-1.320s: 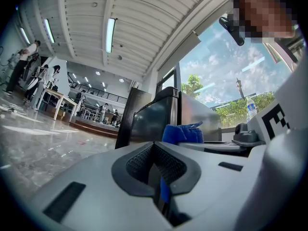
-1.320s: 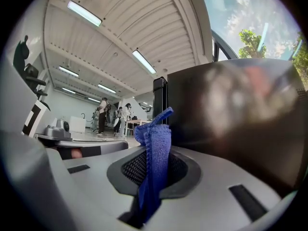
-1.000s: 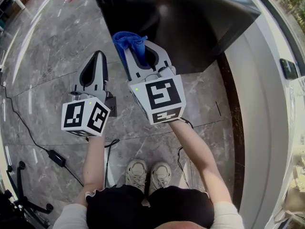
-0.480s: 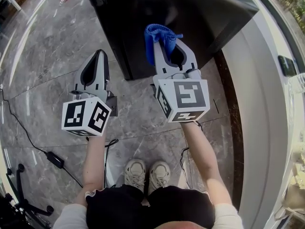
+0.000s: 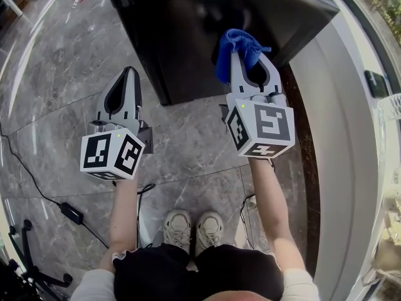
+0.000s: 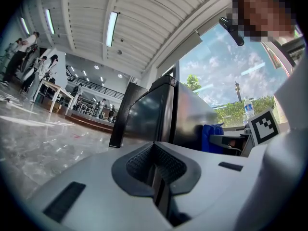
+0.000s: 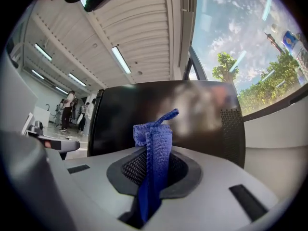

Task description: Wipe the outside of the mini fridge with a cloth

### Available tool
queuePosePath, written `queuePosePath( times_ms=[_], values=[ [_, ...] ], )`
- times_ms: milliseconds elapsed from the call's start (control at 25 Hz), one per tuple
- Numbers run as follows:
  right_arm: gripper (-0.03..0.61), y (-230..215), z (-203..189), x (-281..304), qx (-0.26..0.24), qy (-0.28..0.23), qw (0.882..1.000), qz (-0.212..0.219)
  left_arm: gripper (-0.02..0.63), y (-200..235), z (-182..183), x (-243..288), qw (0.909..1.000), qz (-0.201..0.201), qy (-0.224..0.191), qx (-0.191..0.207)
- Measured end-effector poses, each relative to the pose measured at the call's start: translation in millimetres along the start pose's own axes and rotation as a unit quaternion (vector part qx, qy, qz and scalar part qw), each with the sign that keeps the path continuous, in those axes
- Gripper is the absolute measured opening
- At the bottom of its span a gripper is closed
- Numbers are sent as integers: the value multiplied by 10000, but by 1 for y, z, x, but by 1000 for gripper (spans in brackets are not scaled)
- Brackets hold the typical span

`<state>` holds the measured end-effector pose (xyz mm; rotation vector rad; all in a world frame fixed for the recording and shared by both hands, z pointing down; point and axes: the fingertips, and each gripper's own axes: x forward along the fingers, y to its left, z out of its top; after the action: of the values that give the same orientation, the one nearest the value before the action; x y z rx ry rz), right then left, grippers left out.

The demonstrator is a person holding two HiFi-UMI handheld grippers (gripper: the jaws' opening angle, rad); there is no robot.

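Your right tool point(image 5: 245, 54), clenched on the blue cloth point(image 5: 234, 47) so its bunched end leads toward the black mini fridge point(image 5: 175, 36), is placed for wiping, while your left tool point(image 5: 128, 74), closed and empty, hangs aside.

The left gripper point(image 5: 129, 74) is held low on the person's left, jaws pointing forward. The jaws are closed on each other with nothing between them, and the left gripper view shows the ribbed pads point(image 6: 139, 163) meeting along one seam. Its marker cube point(image 5: 113, 154) faces up at the head camera. The left forearm point(image 5: 124, 212) is bare and reaches nearly straight out from the body. The right gripper point(image 5: 249, 55) is further forward and to the right, jaws clamped on a blue cloth point(image 5: 233, 47) that pokes out past the tips. The right forearm point(image 5: 270, 209) is bare and stretched out. The grippers are well apart.
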<state>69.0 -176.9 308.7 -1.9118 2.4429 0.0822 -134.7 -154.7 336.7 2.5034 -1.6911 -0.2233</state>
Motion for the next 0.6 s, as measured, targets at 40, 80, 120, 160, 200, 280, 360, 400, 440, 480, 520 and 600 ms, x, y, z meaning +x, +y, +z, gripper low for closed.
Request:
queuePosePath(
  times_ms=[40, 80, 120, 160, 200, 280, 360, 400, 440, 480, 520, 600],
  values=[
    [61, -5, 0, 0, 12, -4, 10000, -63, 5, 0, -1, 1, 10000, -3, 18, 3],
    [61, -10, 0, -1, 28, -8, 9999, -140, 5, 0, -3, 2, 10000, -14, 43, 6],
    [61, -16, 0, -2, 62, -13, 9997, -239, 5, 1, -5, 3, 10000, -39, 71, 9],
    [61, -23, 0, -4, 119, -16, 9993, -349, 5, 1, -6, 4, 9999, -74, 98, 11],
    [61, -30, -2, -5, 192, -17, 9988, -446, 5, 1, -7, 5, 9999, -98, 118, 7],
    [61, -42, -4, -6, 299, -13, 9981, -546, 5, 4, -10, 4, 9999, -63, 122, -27],
    [61, -54, -4, -6, 294, -22, 9975, -640, 5, 5, -11, 2, 9999, 6, 112, -55],
    [61, -61, -3, -6, 278, -31, 9970, -716, 5, 4, -11, 2, 9999, 22, 107, -58],
    [61, -69, -3, -8, 243, -37, 9964, -809, 5, 3, -12, 2, 9999, 25, 104, -62],
    [61, -76, -2, -9, 162, -41, 9956, -917, 5, 2, -13, 1, 9999, 16, 105, -67],
    [61, -84, -2, -11, 28, -41, 9946, -1035, 5, 0, -14, 2, 9999, 0, 113, -72],
    [61, -96, -2, -13, -236, -39, 9918, -1254, 5, -2, -17, 3, 9999, -37, 143, -67]
  ],
)
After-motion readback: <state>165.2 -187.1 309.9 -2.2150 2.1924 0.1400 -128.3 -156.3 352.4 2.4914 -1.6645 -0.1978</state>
